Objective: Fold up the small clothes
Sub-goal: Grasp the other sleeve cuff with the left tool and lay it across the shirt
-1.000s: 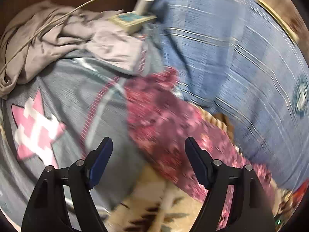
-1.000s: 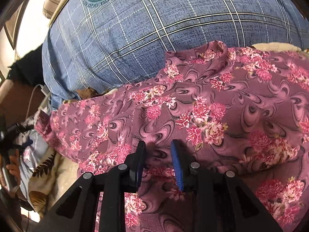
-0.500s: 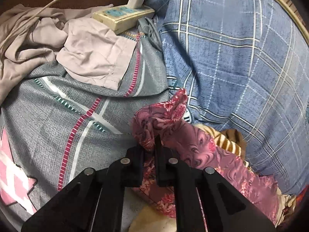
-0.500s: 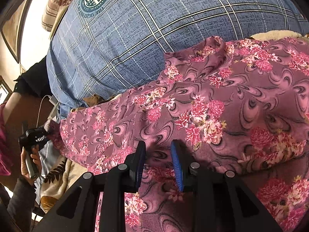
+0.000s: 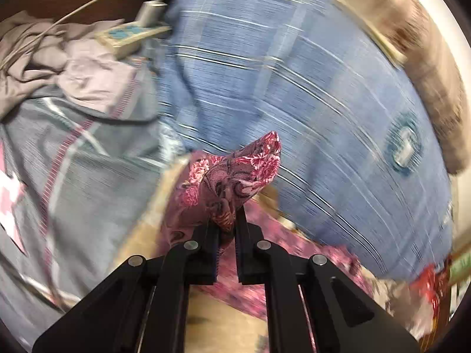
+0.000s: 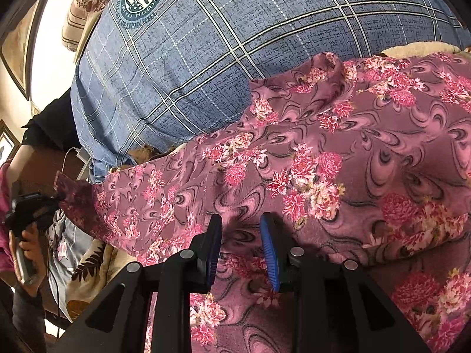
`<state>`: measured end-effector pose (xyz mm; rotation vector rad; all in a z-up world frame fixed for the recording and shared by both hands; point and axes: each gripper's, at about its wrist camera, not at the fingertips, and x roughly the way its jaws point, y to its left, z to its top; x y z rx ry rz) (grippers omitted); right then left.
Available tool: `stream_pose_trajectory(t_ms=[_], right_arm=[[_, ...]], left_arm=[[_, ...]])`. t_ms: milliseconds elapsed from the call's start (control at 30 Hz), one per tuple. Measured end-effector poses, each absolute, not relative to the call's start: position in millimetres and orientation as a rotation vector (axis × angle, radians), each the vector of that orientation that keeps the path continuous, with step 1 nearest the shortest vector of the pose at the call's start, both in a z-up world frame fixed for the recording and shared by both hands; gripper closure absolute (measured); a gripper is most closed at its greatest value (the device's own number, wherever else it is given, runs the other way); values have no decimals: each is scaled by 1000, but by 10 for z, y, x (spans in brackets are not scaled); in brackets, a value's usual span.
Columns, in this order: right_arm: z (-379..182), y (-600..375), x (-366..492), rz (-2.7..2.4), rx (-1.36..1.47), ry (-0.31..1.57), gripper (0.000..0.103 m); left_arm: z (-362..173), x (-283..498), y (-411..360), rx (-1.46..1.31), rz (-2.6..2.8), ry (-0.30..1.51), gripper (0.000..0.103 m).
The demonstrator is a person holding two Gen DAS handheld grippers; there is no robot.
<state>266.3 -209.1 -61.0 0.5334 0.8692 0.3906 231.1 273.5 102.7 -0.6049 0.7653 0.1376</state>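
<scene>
Currently you are pinching a corner of the floral garment (image 5: 232,176) between the closed fingers of the left gripper (image 5: 226,229), and that corner is standing up above the jaws in a blurred left wrist view. Your right gripper (image 6: 241,235) is hovering with its jaws partly apart over the garment's middle, gripping nothing. The garment is lying spread against the blue plaid pillow (image 6: 206,58), with its far corner reaching your left gripper in the right wrist view. A power strip (image 5: 129,35) is sitting on crumpled grey cloth (image 5: 88,79) beyond.
</scene>
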Motion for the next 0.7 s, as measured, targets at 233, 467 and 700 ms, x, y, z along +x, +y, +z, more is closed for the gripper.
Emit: stream_pose_trajectory(t_ms=[233, 467, 700], right_arm=[[-440, -2225, 2506, 323, 445, 865, 68], [-362, -2764, 2338, 218, 384, 856, 68], [-453, -3190, 2193, 181, 402, 827, 66]], left_arm=[[1069, 2393, 1768, -542, -25, 793, 97], [818, 2598, 757, -507, -155, 892, 97], [281, 2757, -99, -448, -198, 1040, 97]])
